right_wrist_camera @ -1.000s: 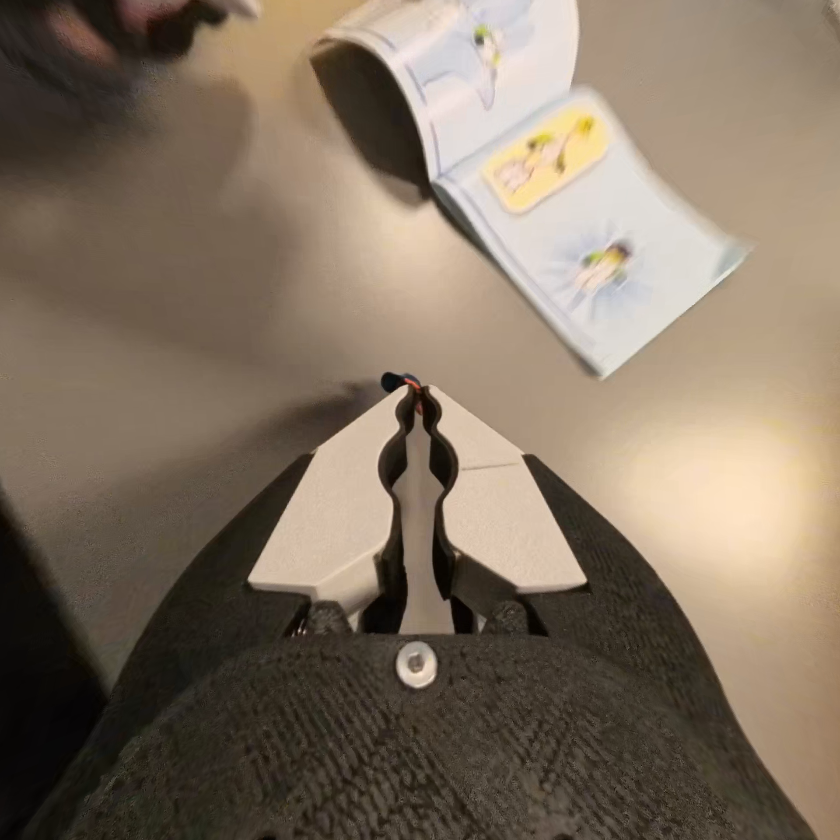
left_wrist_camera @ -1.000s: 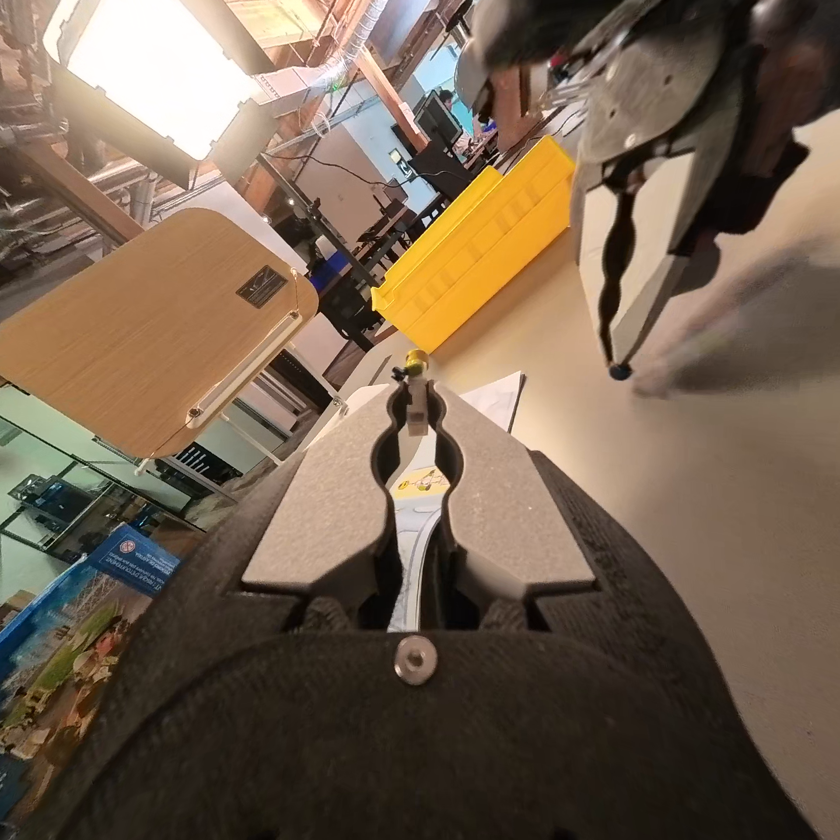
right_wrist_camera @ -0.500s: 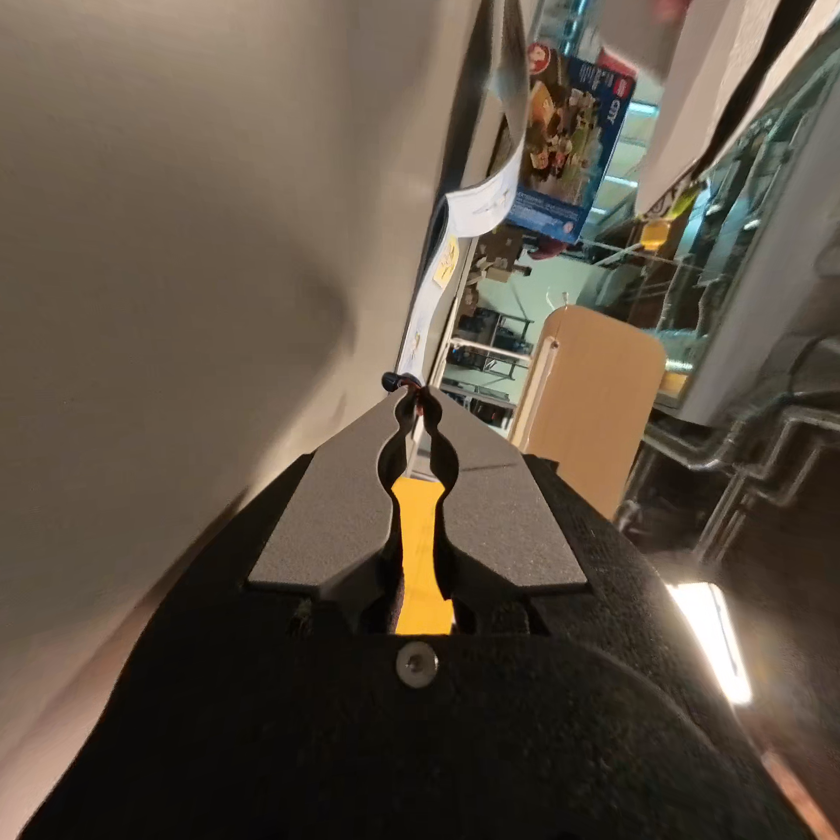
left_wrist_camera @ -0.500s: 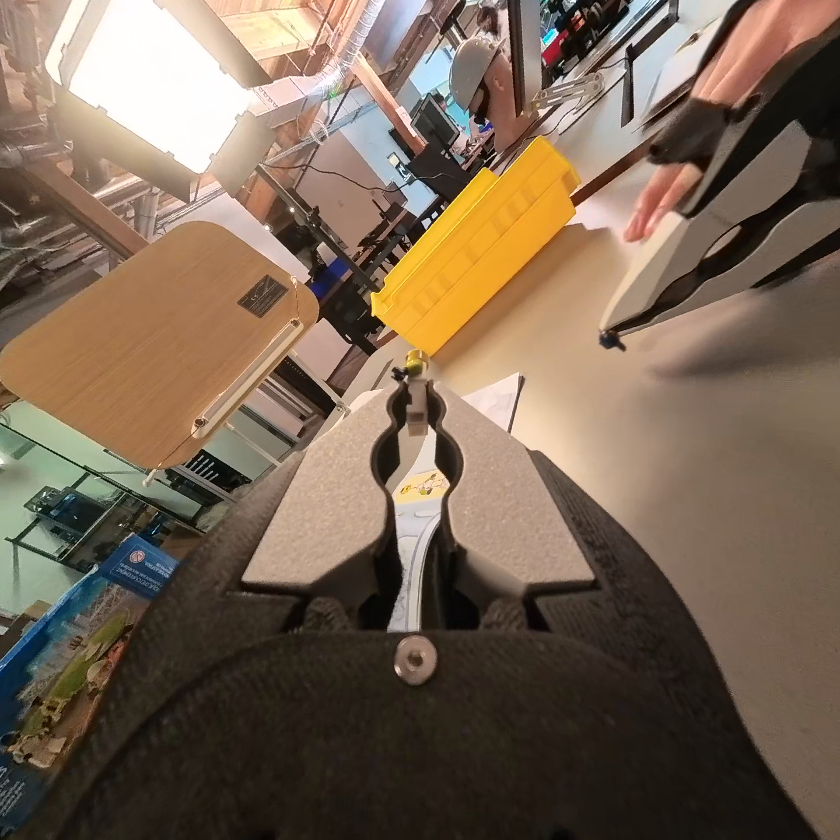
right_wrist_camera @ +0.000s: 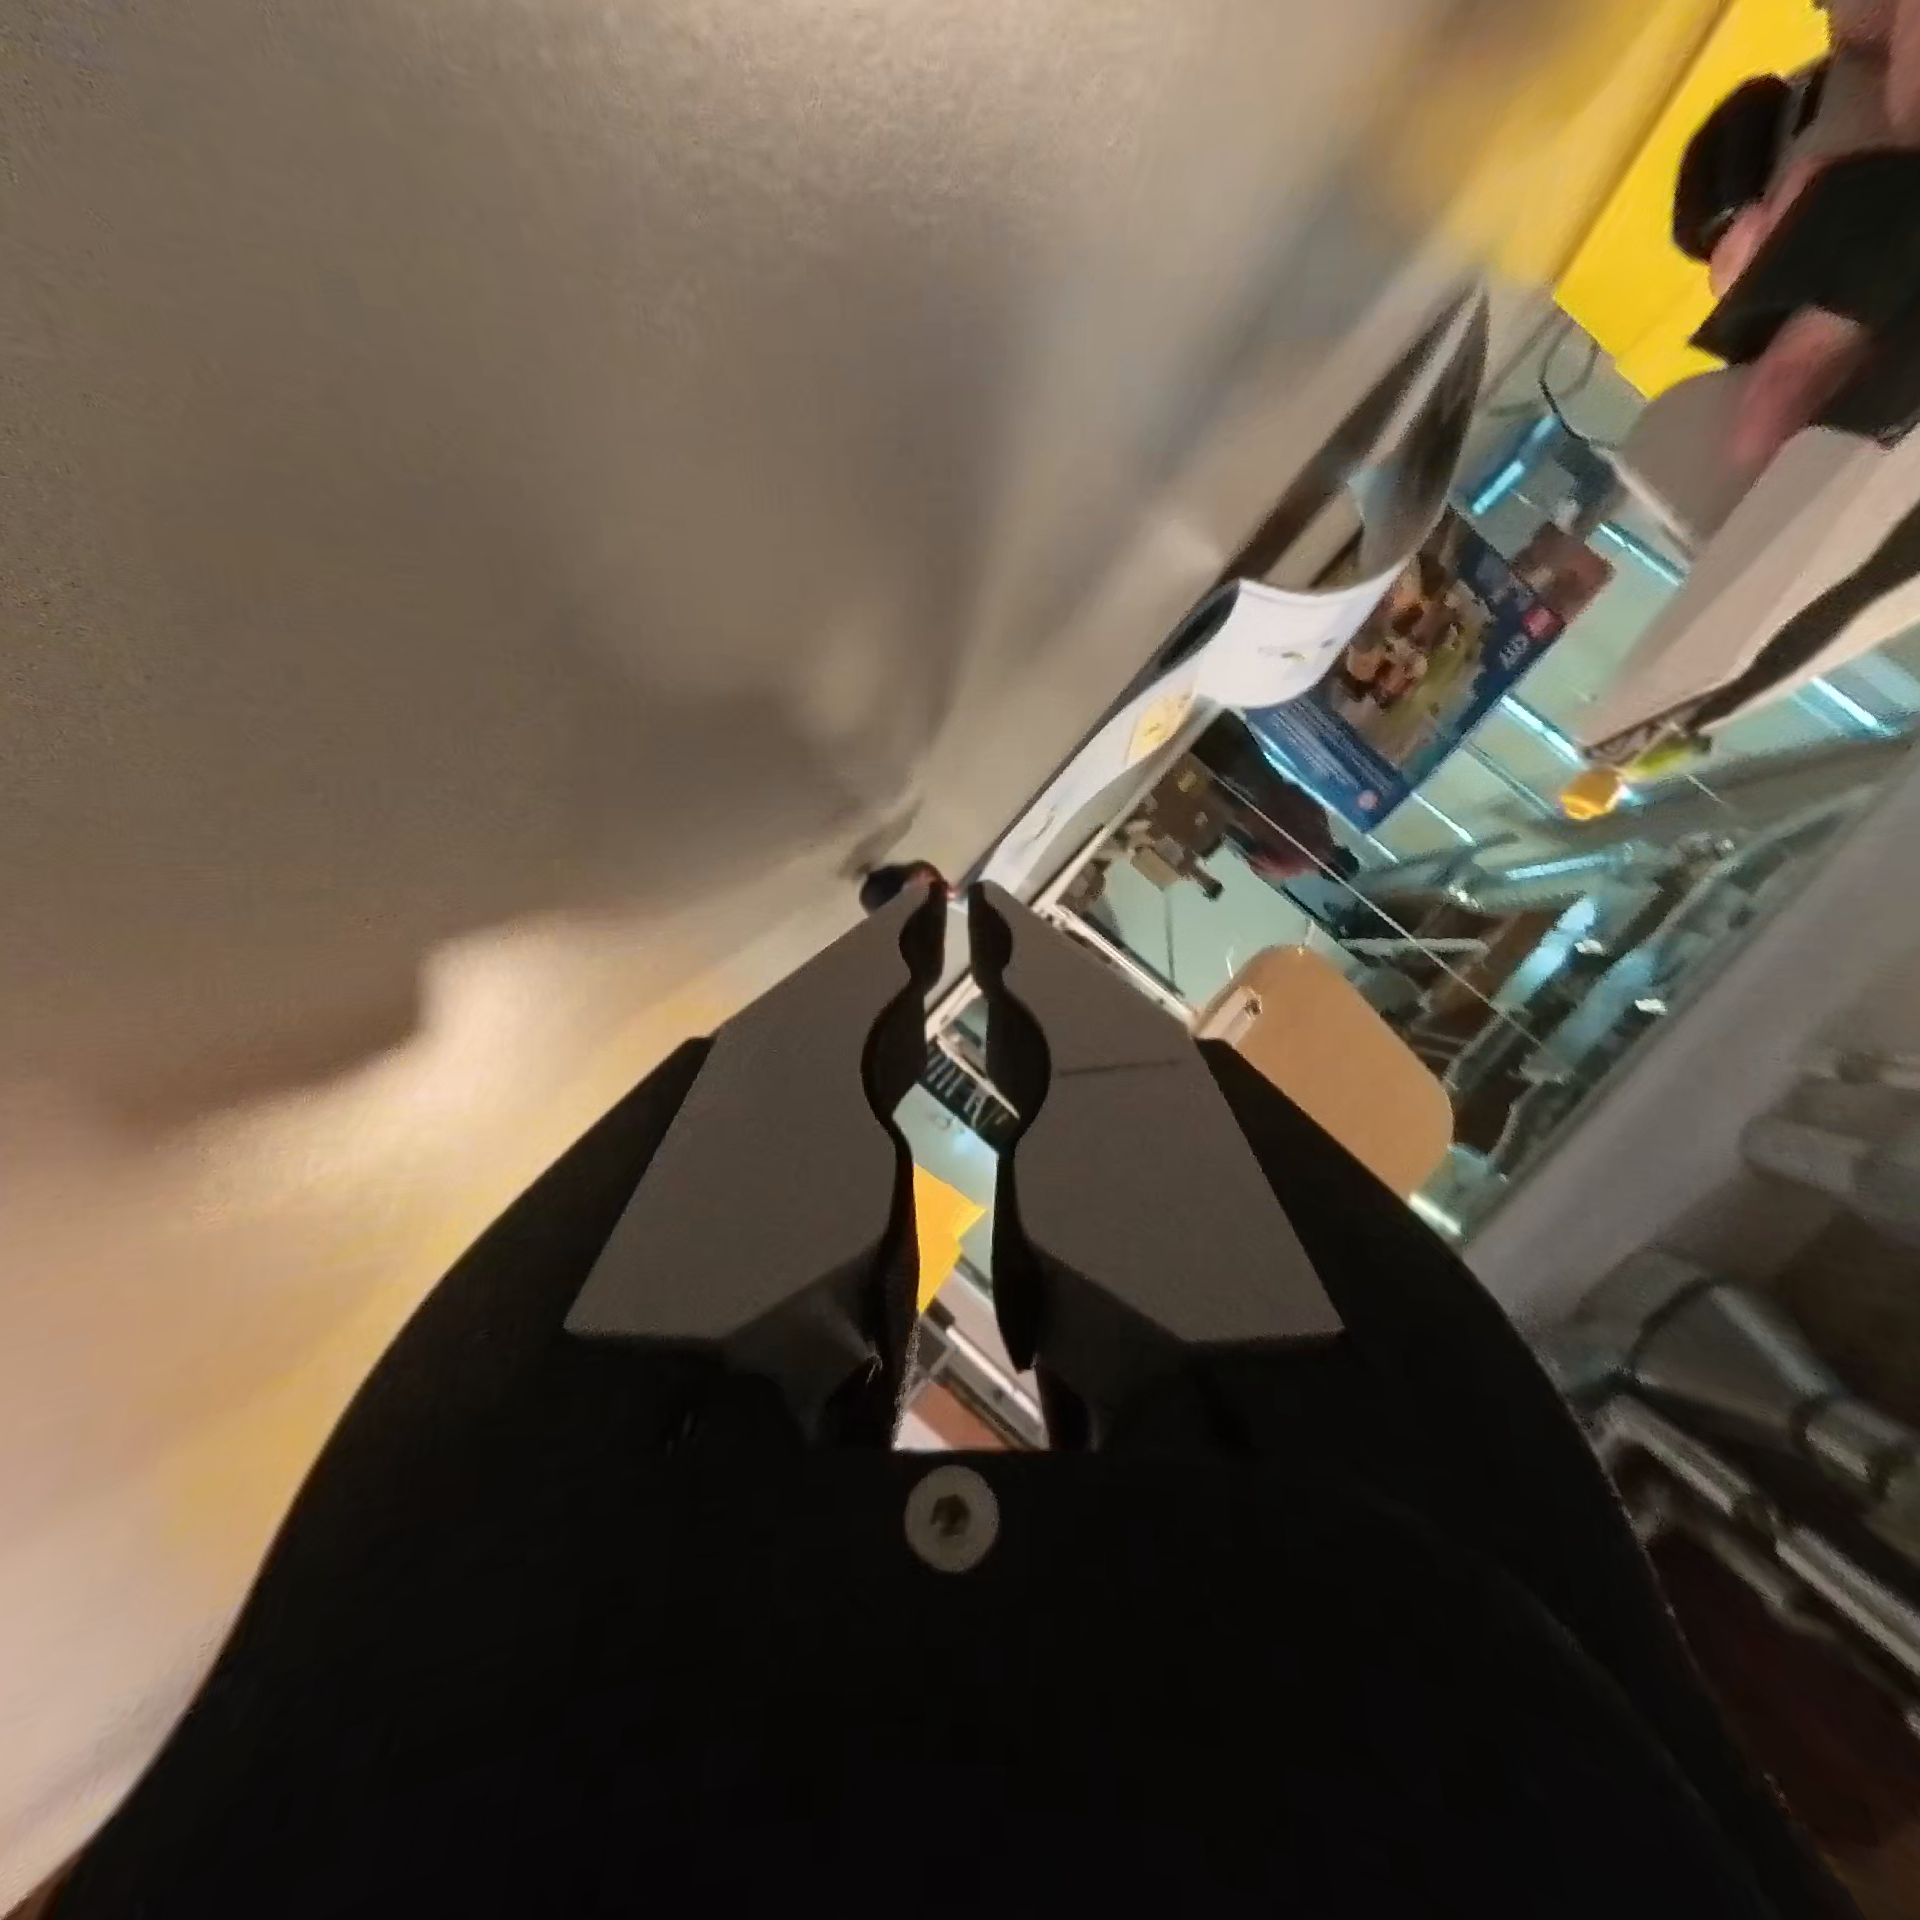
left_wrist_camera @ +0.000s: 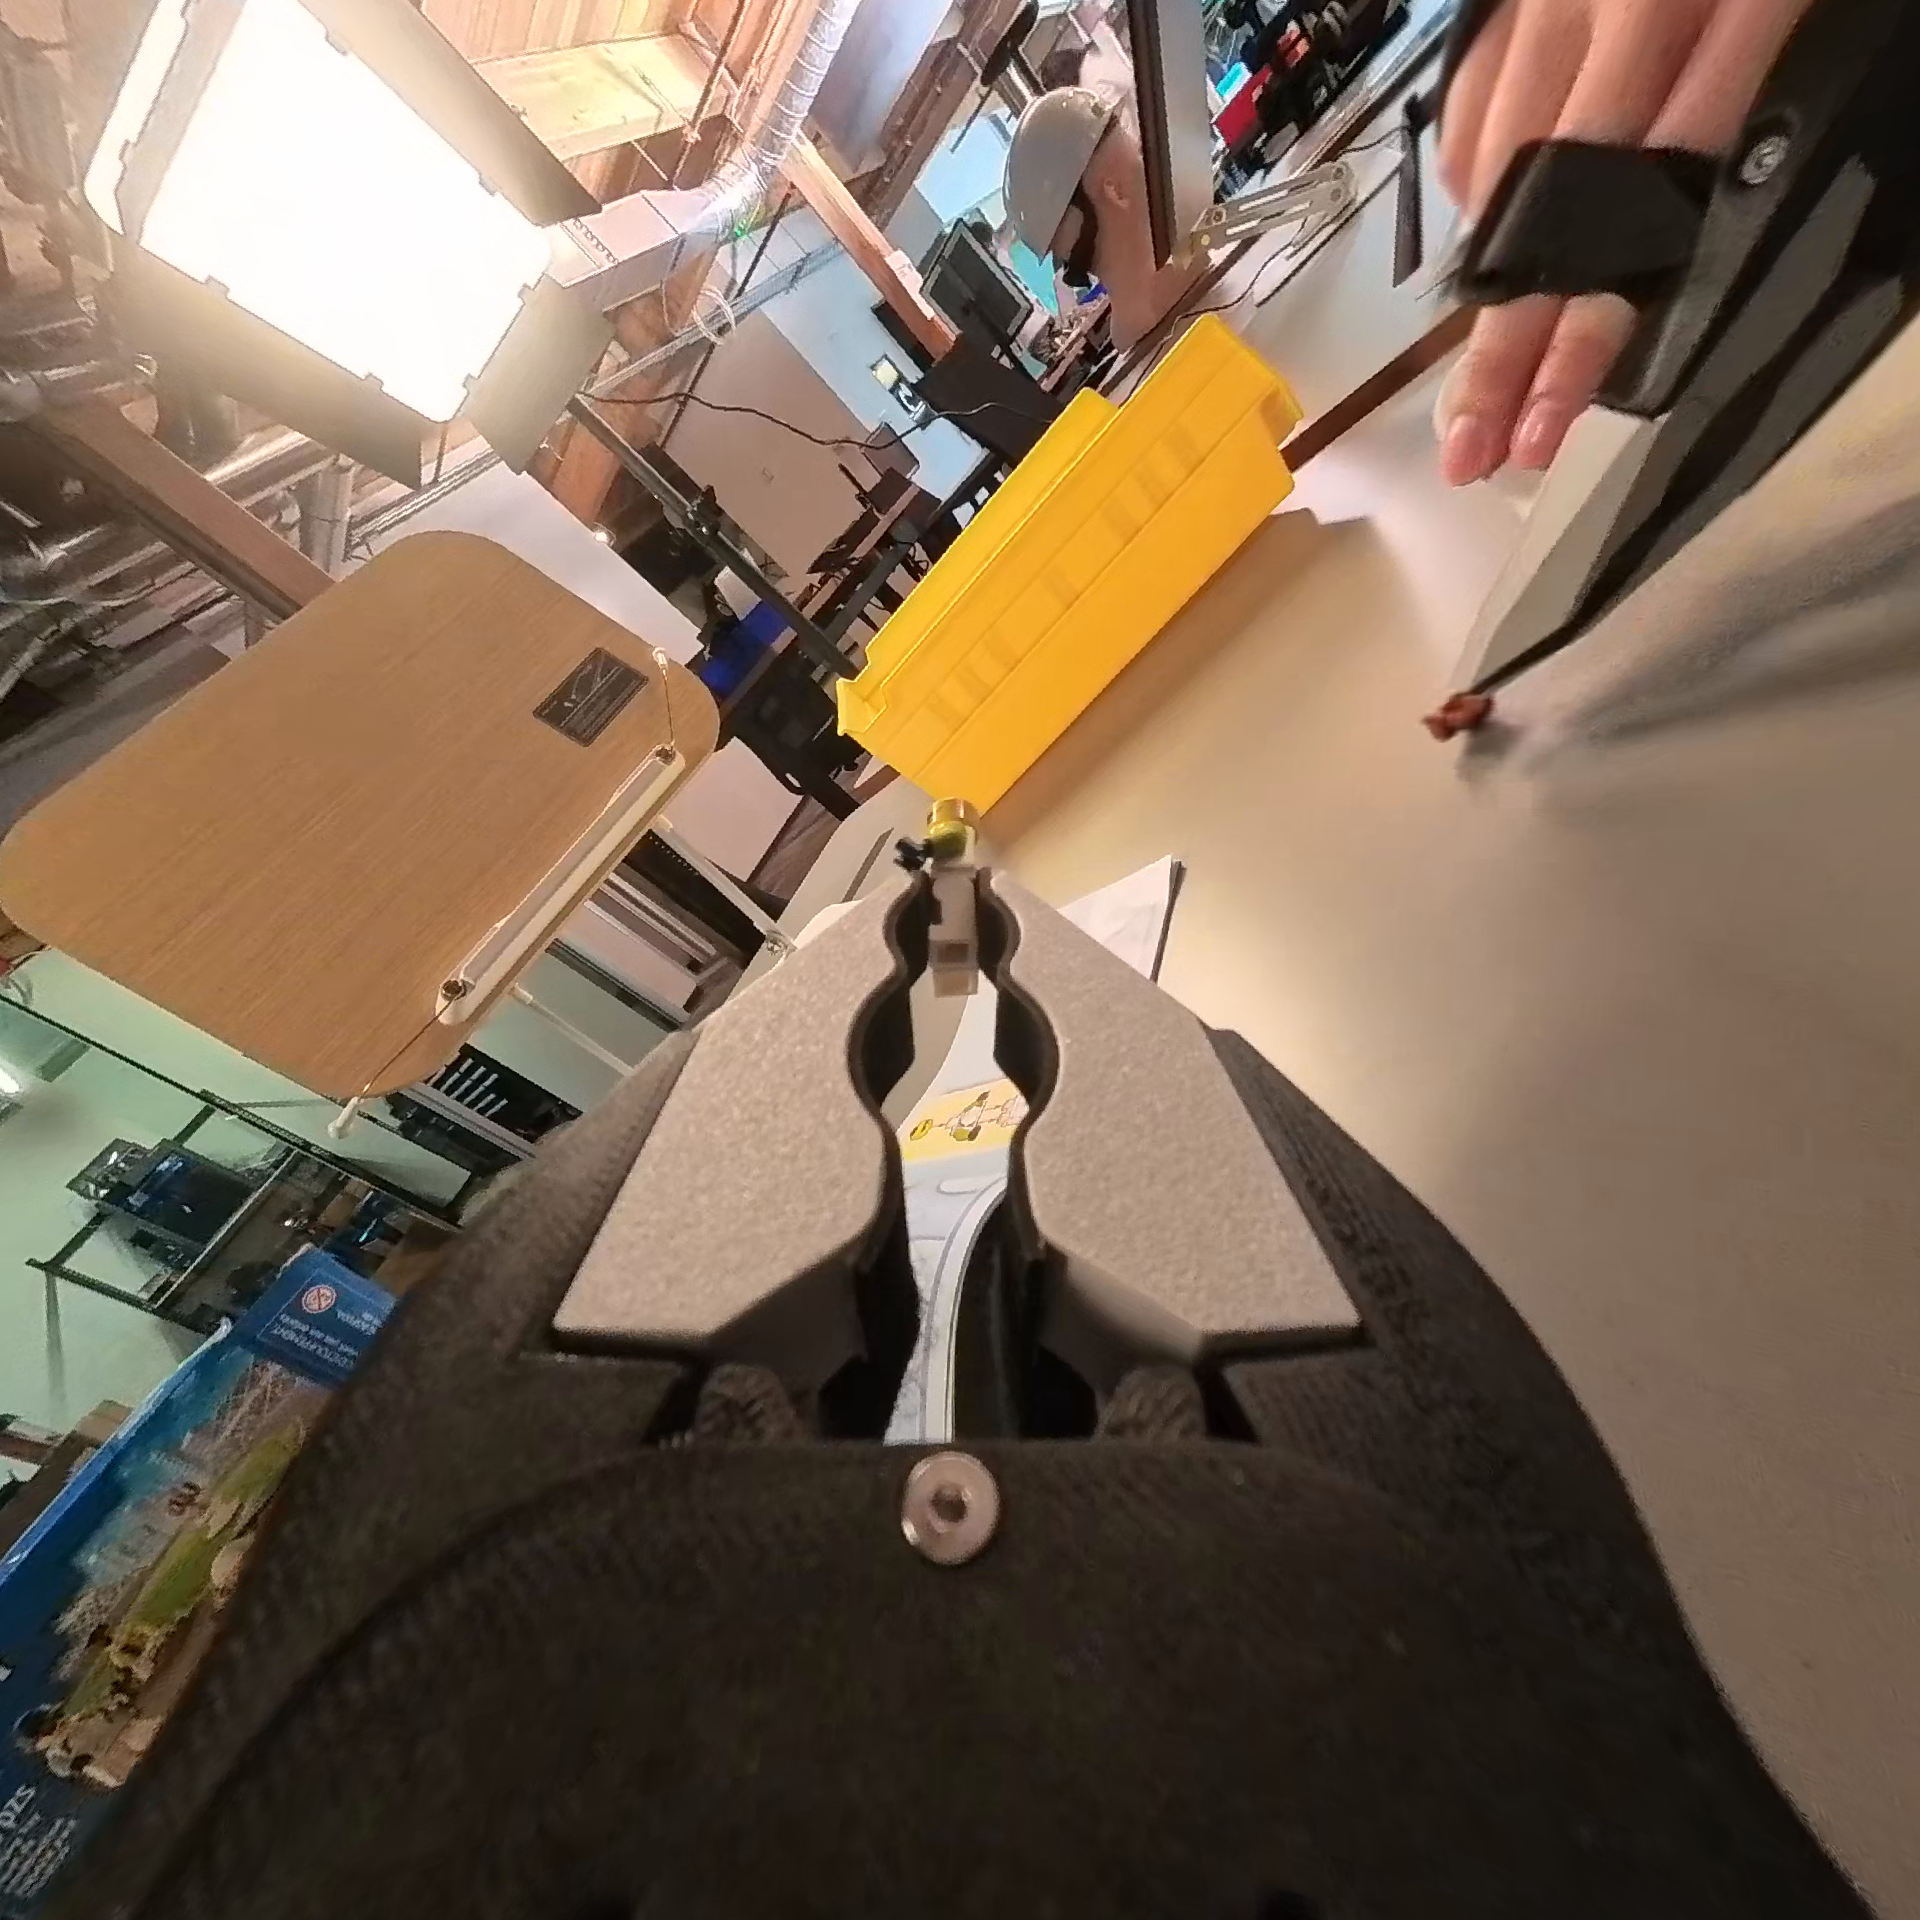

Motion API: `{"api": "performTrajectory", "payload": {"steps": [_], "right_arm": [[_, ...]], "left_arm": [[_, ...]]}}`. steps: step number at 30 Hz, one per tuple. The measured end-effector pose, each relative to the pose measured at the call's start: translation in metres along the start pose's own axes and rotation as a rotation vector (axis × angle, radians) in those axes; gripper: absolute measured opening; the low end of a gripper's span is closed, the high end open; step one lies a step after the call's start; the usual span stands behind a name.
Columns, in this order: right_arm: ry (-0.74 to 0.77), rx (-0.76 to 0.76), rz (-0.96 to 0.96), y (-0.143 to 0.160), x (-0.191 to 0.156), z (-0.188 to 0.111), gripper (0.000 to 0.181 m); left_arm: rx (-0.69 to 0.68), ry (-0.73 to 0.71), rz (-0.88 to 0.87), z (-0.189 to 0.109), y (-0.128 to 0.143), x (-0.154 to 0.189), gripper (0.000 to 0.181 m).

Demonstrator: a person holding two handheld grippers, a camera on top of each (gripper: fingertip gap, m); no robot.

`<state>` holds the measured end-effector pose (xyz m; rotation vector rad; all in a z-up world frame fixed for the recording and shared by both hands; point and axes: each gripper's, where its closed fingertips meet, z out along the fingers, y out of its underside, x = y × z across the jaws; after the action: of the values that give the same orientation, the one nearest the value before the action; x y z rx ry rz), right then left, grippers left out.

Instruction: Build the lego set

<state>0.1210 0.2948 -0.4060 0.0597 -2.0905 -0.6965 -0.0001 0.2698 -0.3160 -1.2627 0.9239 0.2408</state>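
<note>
My left gripper (left_wrist_camera: pixel 951 885) is shut on a small minifigure (left_wrist_camera: pixel 952 831) with a yellow head and pale grey legs, held just above the beige table (left_wrist_camera: pixel 1455 1143). My right gripper (right_wrist_camera: pixel 958 896) is tilted on its side near the table, its jaws a narrow gap apart. A tiny dark blue and red piece (right_wrist_camera: pixel 902 883) sits at the outer side of its left fingertip. In the left wrist view the right gripper (left_wrist_camera: pixel 1475 691) is at the upper right, held by a hand (left_wrist_camera: pixel 1538 343), with the small reddish piece (left_wrist_camera: pixel 1460 713) at its tip near the table.
A yellow bin (left_wrist_camera: pixel 1081 582) stands at the table's far edge. The open instruction booklet (right_wrist_camera: pixel 1278 634) lies curled beside the blue set box (right_wrist_camera: pixel 1455 665); the box also shows at lower left (left_wrist_camera: pixel 156 1558). White paper (left_wrist_camera: pixel 1132 914) lies ahead. A wooden panel (left_wrist_camera: pixel 343 779) stands at left. Across from one pair of fingers to the other is roughly 15 cm.
The right gripper has swung onto its side and moved off to the right and farther away in the left wrist view. Its jaws have parted slightly. The left gripper has stayed put.
</note>
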Motion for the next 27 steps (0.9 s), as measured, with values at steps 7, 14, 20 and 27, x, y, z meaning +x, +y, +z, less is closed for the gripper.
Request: {"api": "performTrajectory", "payload": {"steps": [7,14,20,27], "right_arm": [[-0.151,0.067,0.132,0.008,-0.013,-0.009,0.007],[-0.561,-0.022,1.340,0.020,-0.032,-0.007,0.019],[-0.586,0.053,1.925,0.028,-0.035,0.002,0.030],[-0.693,0.296,2.547,0.038,-0.020,0.008,0.016]], "left_arm": [[-0.001,0.003,0.006,0.000,-0.001,0.001,0.006],[-0.003,0.014,0.016,0.001,-0.001,0.004,0.006],[-0.006,0.035,0.023,0.002,-0.001,0.009,0.006],[-0.011,0.053,0.019,0.004,0.001,0.012,0.006]]}}
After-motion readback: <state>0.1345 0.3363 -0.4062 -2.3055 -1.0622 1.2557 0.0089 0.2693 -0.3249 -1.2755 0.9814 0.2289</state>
